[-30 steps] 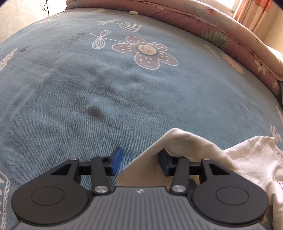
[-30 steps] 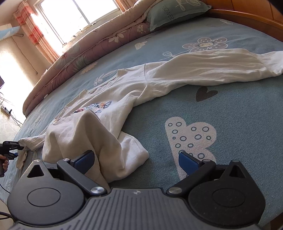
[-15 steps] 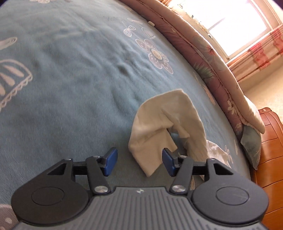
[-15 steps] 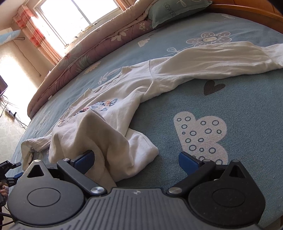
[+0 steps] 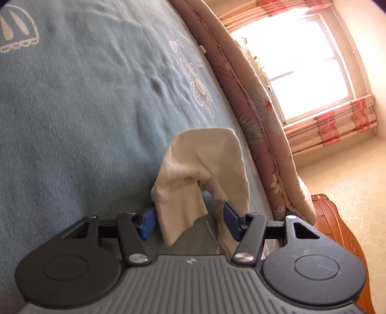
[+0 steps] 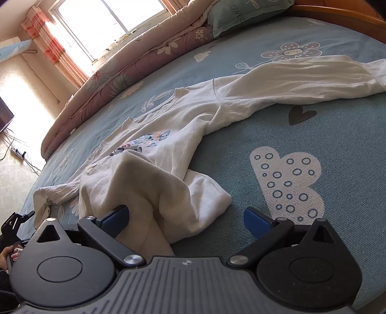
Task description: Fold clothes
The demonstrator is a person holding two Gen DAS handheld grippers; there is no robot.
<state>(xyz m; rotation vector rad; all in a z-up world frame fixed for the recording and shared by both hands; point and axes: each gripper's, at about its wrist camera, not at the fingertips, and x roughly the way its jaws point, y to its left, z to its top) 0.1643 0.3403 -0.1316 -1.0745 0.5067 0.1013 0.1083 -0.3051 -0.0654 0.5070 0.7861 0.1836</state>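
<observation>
A white long-sleeved shirt [image 6: 193, 125] with a printed front lies spread across the blue bed cover [image 6: 337, 125]. One sleeve [image 6: 301, 77] stretches to the far right. My right gripper [image 6: 187, 217] is open, and a bunched fold of the shirt's hem [image 6: 149, 188] lies against its left finger. In the left wrist view a cream sleeve cuff [image 5: 205, 174] drapes in an arch between the fingers of my left gripper [image 5: 189, 223], which is open around it. The left gripper also shows at the far left of the right wrist view [image 6: 14, 224].
A rolled pink floral quilt [image 6: 135, 72] runs along the far side of the bed, with a teal pillow [image 6: 241, 14] at its end. A wooden bed frame [image 5: 337, 229] and window [image 5: 301, 55] lie beyond. The blue cover [image 5: 72, 120] stretches to the left.
My left gripper has swung to the right toward the window with the cuff draped between its open fingers. My right gripper has moved forward against the hem.
</observation>
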